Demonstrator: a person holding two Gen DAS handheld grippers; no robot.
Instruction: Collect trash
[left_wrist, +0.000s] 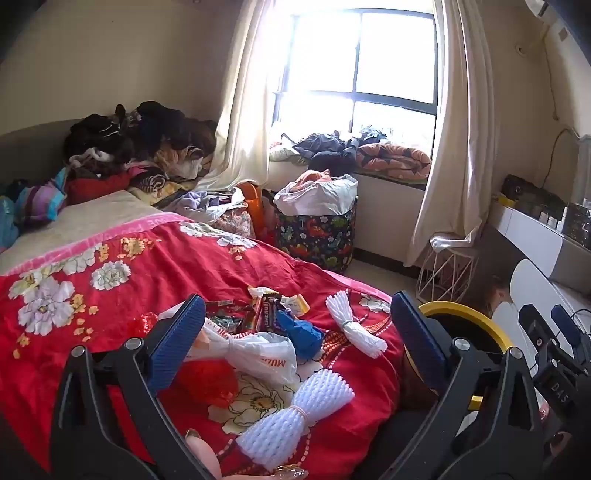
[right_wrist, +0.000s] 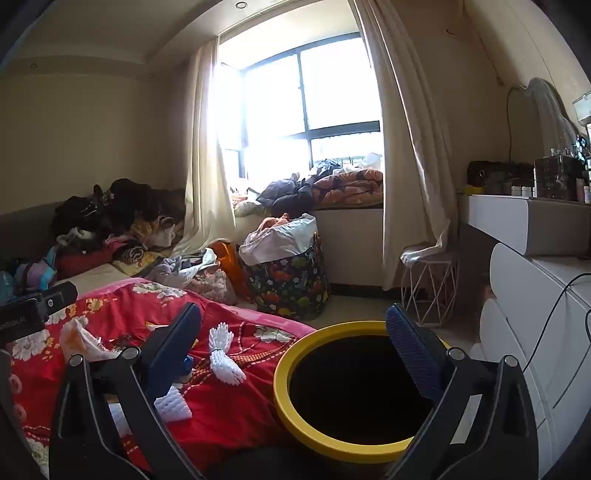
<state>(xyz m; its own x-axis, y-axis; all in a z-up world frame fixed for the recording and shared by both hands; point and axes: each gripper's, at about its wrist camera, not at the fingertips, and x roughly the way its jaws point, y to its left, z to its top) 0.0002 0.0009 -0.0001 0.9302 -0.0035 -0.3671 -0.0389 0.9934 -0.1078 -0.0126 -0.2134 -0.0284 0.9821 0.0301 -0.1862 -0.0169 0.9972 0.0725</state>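
Note:
Trash lies on the red flowered bedspread (left_wrist: 110, 295): snack wrappers (left_wrist: 264, 308), a crumpled blue piece (left_wrist: 301, 334), a white plastic bag (left_wrist: 258, 356), a red mesh (left_wrist: 210, 380) and two white foam nets (left_wrist: 354, 328) (left_wrist: 295, 417). My left gripper (left_wrist: 297, 297) hangs open over this pile, holding nothing. A black bin with a yellow rim (right_wrist: 295, 424) stands beside the bed. My right gripper (right_wrist: 293, 307) is open and empty above the bin's near side. One foam net (right_wrist: 221, 354) shows left of the bin. The right gripper (left_wrist: 546, 317) also appears at the left view's right edge.
Clothes are heaped at the bed's head (left_wrist: 136, 140) and on the window sill (left_wrist: 369, 151). A flowered laundry basket (left_wrist: 317, 229) and a white wire stool (right_wrist: 428, 284) stand on the floor by the curtain. A white dresser (right_wrist: 524, 295) lines the right wall.

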